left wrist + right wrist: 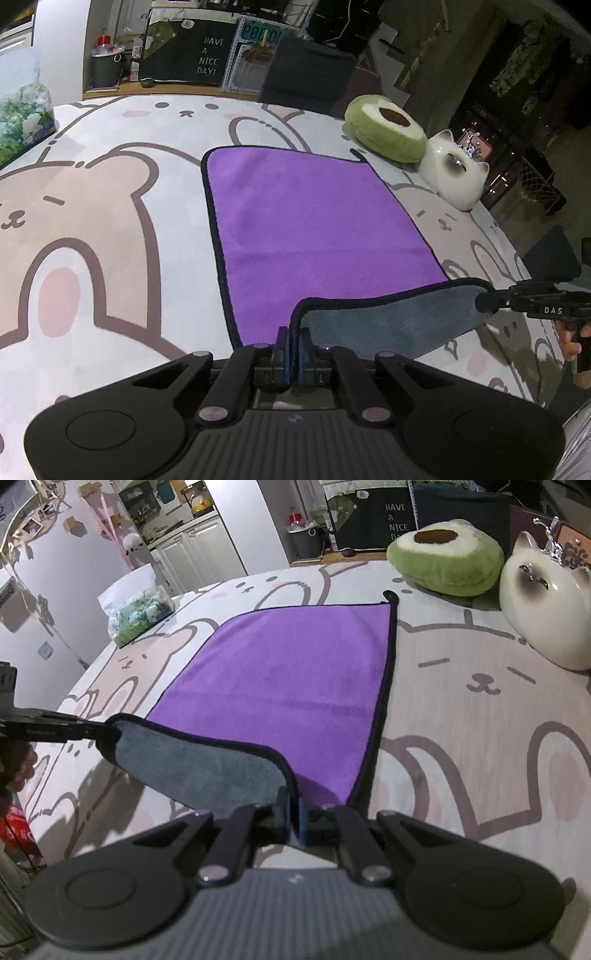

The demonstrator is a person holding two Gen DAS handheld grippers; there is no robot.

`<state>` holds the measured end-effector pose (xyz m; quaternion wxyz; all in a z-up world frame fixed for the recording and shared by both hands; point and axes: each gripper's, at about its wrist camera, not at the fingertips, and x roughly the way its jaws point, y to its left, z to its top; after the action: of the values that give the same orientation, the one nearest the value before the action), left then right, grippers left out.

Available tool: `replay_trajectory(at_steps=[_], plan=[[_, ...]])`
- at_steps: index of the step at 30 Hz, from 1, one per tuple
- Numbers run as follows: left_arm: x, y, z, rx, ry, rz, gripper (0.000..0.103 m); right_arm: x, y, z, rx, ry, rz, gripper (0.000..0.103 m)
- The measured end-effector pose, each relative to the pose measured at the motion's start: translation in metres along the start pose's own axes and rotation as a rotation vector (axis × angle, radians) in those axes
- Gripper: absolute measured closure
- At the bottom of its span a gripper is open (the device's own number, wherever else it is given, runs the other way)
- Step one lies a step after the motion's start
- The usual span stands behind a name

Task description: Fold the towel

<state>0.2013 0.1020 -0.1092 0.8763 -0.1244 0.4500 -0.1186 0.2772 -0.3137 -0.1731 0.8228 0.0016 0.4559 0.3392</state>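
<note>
**Two grippers pinch the near corners of a purple towel**

Two black handheld grippers each hold a near corner of the purple plush towel with dark piped edging (314,225). The left gripper (294,354) has its blue-padded jaws closed on the near-left corner, and the right gripper (293,821) has its jaws closed on the near-right corner. Between them the near edge is lifted off the surface and turned back, showing the towel's grey underside (388,325).

The rest of the towel lies flat, purple side up, on a pale cloth printed with cartoon bears and rabbits (92,221) that covers the counter. Its long axis runs away from the grippers toward the far edge, and a small dark hanging loop (390,596) sticks out at the far-right corner.

Past that corner, near but apart from the towel, sits a green avocado-shaped plush cushion (447,559), and just beside it a glossy white ceramic cat figure with a dark face (543,609). On the far left of the counter stands a clear plastic pack with a green and white floral print (142,614), well apart from the towel.

Beyond the counter, a dark sign reading "HAVE A NICE DAY!" (208,55) leans near a grey bin (105,70), with white cabinets (207,550) behind.
</note>
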Motion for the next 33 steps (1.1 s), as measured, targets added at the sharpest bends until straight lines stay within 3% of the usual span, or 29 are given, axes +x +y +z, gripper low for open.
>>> replay_trajectory(at_steps=[11, 22, 33], plan=[[0.000, 0.007, 0.027, -0.010, -0.044, -0.038, 0.099, 0.010, -0.005, 0.024, 0.002, -0.014, 0.013, 0.098], [0.005, 0.027, 0.069, -0.048, -0.103, -0.033, 0.099, 0.013, -0.017, 0.074, 0.010, -0.094, 0.000, 0.098], [0.018, 0.036, 0.125, -0.021, -0.154, -0.008, 0.099, 0.021, -0.027, 0.123, -0.010, -0.167, -0.027, 0.098]])
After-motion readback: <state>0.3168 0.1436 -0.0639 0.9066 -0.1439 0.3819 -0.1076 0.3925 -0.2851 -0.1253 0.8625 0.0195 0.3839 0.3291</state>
